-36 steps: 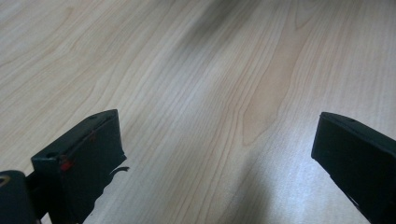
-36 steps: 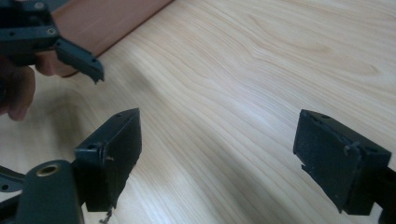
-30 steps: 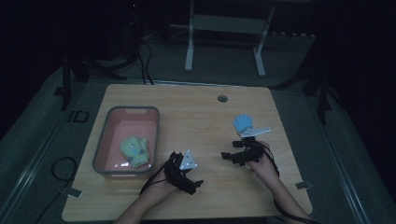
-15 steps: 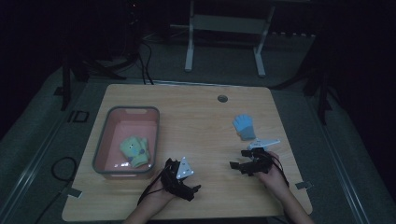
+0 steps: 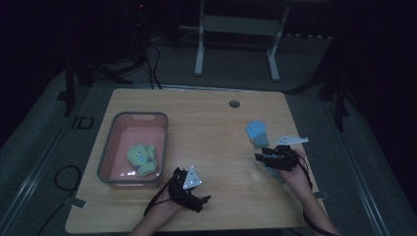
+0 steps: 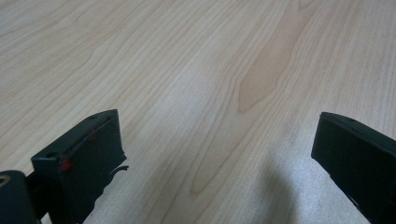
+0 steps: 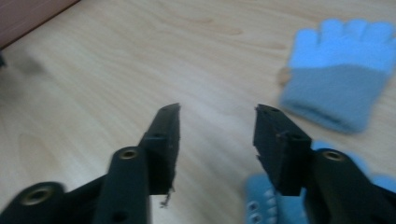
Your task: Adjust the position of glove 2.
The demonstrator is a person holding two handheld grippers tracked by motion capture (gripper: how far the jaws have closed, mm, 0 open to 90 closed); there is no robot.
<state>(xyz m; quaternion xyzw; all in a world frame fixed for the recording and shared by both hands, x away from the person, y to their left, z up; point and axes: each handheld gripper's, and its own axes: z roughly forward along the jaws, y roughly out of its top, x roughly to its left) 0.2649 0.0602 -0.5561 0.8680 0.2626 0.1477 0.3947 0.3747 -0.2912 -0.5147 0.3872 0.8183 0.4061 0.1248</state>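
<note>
A light blue glove (image 5: 256,132) lies flat at the table's right; in the right gripper view the same glove (image 7: 336,70) is ahead and to the right of the jaws. My right gripper (image 5: 260,158) hovers just in front of it, near the person's side. Its jaws (image 7: 217,109) stand half apart and have just been closing, with only bare wood between them. A second blue glove (image 7: 268,203) lies partly under its right jaw. My left gripper (image 5: 199,200) rests low near the front edge, open wide (image 6: 215,121) over bare tabletop.
A pink bin (image 5: 109,142) stands at the table's left with yellow-green gloves (image 5: 142,158) in it; its corner (image 7: 28,14) shows in the right gripper view. A round cable hole (image 5: 234,103) sits near the far edge. A metal frame stands beyond the table.
My right hand has drawn back from the blue glove, a little to the right and toward the near edge. The left hand has stayed put.
</note>
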